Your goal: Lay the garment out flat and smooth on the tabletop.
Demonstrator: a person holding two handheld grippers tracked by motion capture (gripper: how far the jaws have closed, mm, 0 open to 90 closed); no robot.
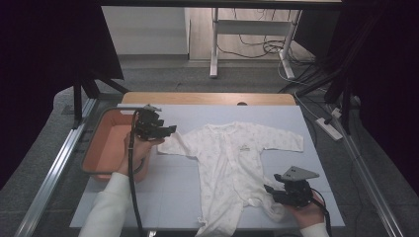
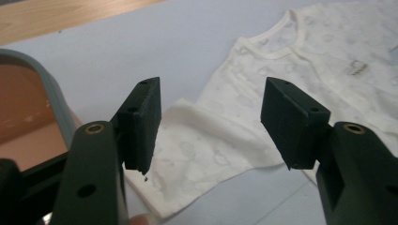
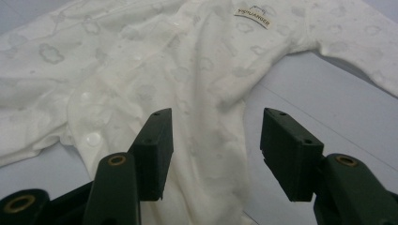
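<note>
- The white baby romper (image 1: pixel 232 168) lies spread flat, front up, on the pale blue mat (image 1: pixel 188 197) that covers the desk (image 1: pixel 207 98). Its neck points away from the person and its legs point toward them.
- The left gripper (image 1: pixel 167 131) hovers at the romper's left sleeve (image 1: pixel 175 144), between the romper and the orange tub (image 1: pixel 106 148). In the left gripper view its fingers (image 2: pixel 143 123) stand wide apart, with the sleeve cuff (image 2: pixel 187 159) lying between and below them and nothing held.
- The right gripper (image 1: pixel 271 190) sits at the romper's right leg (image 1: pixel 264 202). Its fingers (image 3: pixel 157 150) are also spread and empty in the right gripper view, with the snap-fastened leg fabric (image 3: pixel 187 154) just under them.
- The step in hand looks like taking hold of the romper at sleeve and leg, likely to fold or lift it.
- To do it well, lower each gripper until one finger slides under the cloth edge. Closing on the top layer only would leave the sleeve's underside behind.
- Grip the left sleeve close to its cuff, square to the hem, so it folds over the chest without twisting.
- Take the leg near its outer seam rather than over a snap (image 3: pixel 93 138), which could make the fingers slip.
- Move both grippers together and keep the cloth low over the romper's body, or the thin fabric will likely bunch and drag across the mat.
</note>
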